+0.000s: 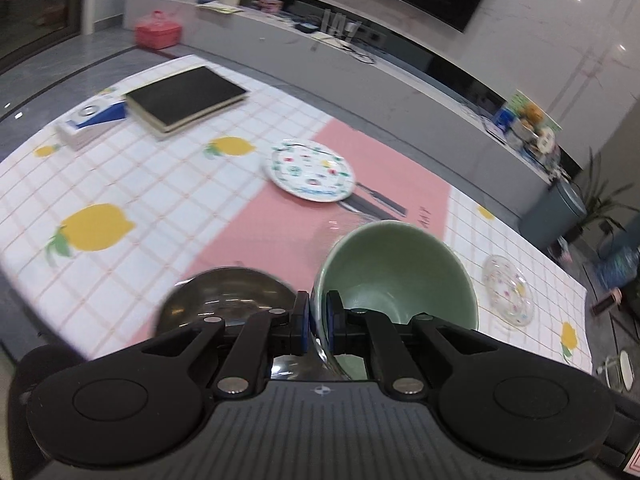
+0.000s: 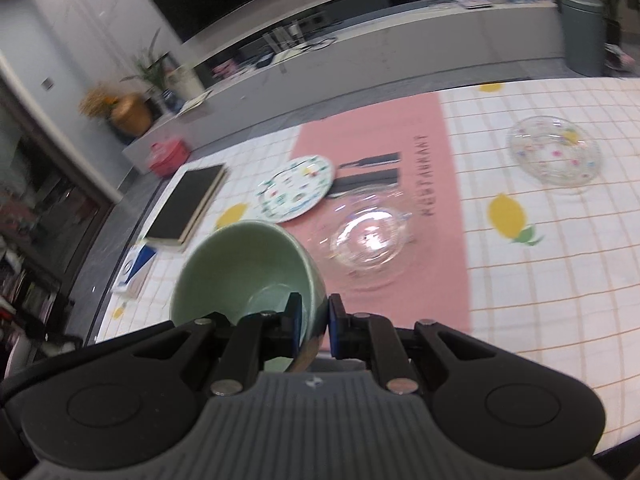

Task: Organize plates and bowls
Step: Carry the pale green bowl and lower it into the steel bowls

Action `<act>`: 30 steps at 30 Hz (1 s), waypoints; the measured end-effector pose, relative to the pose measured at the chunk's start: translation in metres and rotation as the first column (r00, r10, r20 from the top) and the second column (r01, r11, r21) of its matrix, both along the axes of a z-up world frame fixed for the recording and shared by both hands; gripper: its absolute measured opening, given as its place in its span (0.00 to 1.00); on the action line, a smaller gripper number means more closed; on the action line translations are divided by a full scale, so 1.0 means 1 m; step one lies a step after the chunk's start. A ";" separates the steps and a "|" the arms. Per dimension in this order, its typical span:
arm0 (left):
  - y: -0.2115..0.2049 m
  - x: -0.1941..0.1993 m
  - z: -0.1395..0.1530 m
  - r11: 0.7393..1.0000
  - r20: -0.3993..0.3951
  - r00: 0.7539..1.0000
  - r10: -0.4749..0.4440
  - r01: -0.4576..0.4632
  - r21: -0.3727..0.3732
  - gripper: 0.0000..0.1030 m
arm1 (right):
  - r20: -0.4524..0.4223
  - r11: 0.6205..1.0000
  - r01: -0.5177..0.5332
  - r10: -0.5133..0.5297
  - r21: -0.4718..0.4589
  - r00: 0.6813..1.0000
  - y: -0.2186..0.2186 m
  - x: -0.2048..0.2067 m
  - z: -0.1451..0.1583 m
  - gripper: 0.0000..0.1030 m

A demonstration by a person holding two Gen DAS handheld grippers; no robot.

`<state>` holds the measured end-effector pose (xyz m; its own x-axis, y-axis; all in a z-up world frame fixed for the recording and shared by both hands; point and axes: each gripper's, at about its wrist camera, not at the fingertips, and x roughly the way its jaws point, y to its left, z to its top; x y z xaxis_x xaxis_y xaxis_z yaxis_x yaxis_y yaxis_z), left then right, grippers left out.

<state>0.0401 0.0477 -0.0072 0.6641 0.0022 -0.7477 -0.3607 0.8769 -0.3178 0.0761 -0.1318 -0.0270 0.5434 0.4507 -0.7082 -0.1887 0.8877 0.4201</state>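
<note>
Left tongs pinch the rim of a green bowl, held tilted above the bench; right tongs pinch a green bowl's rim likewise. Ahead of the right tongs sits a clear glass bowl, a patterned plate beyond, a glass dish far right.

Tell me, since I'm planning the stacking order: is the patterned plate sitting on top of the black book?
No, the patterned plate lies flat on the tablecloth, apart from the black book.

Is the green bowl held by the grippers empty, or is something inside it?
Empty. Both wrist views look into the green bowl, and only its bare inner wall and bottom show.
</note>
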 end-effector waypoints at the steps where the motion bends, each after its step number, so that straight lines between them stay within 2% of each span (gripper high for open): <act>1: 0.005 -0.003 0.000 1.000 -0.002 1.000 0.012 -0.012 0.000 0.08 | -0.001 1.000 -0.015 0.015 -0.002 1.000 0.007 -0.002 -0.001 0.11; 9: 0.038 -0.023 -0.012 0.997 -0.042 0.996 0.076 -0.077 -0.021 0.08 | -0.043 0.996 -0.085 0.085 -0.018 0.995 0.040 -0.013 -0.013 0.11; 23: 0.056 -0.026 -0.047 0.994 -0.139 0.986 0.088 -0.096 -0.054 0.09 | -0.153 0.991 -0.123 0.115 -0.046 0.982 0.057 -0.006 -0.046 0.11; 30: 0.061 -0.021 -0.057 0.994 -0.173 0.981 0.088 -0.099 -0.055 0.09 | -0.163 0.985 -0.151 0.136 -0.085 0.977 0.068 0.000 -0.056 0.11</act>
<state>0.0193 0.1082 -0.0644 0.5264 0.0077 -0.8502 -0.4936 0.8169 -0.2982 0.0758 -0.0639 -0.0826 0.3577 0.4416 -0.8228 -0.2558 0.8937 0.3685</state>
